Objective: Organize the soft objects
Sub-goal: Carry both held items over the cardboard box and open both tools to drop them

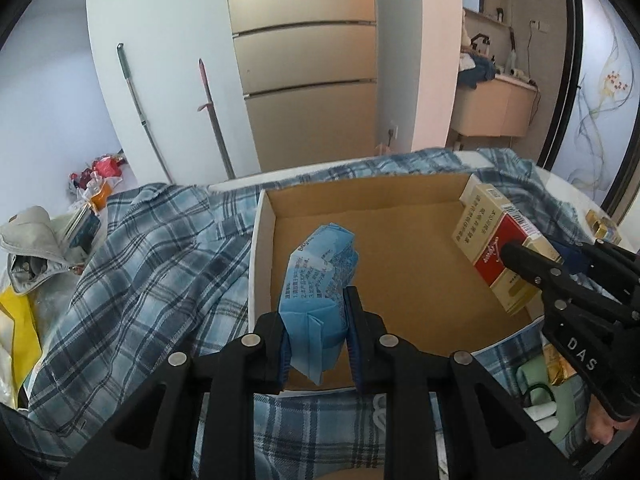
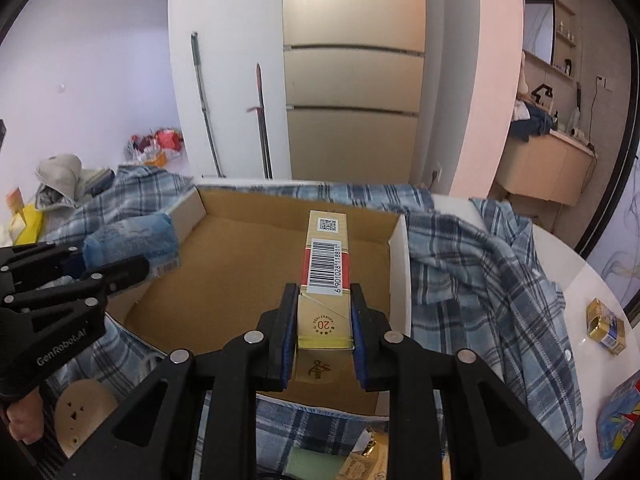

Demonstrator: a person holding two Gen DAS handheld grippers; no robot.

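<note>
Closest to your left camera, your left gripper [image 1: 316, 328] has its fingers [image 1: 354, 332] clamped on a blue tissue pack [image 1: 320, 276], pinching it at its near end so the pack juts forward and up over the open cardboard box [image 1: 400, 240]. In the right wrist view, your right gripper [image 2: 325, 332] has its fingers [image 2: 286, 332] pressed against both sides of a red and gold cigarette carton [image 2: 326, 268], barcode face up, held above the right half of the same box. Each gripper also shows in the other's view: the right one [image 1: 516, 256] comes in from the right edge of the left camera's view with the carton [image 1: 496, 240] tilted over the box's right side, and the left one [image 2: 120, 270] enters from the left with the tissue pack [image 2: 132, 240] at the box's left wall. The box [image 2: 240, 264] has a brown floor and white outer walls, and it sits on a blue plaid shirt [image 1: 152, 248] spread over the white bench [image 2: 568, 248]. On the bare bench to the right, well apart from the box, lies a small gold and blue pack [image 2: 605, 326]. A beige refrigerator [image 1: 304, 64] stands behind the bench.
</note>
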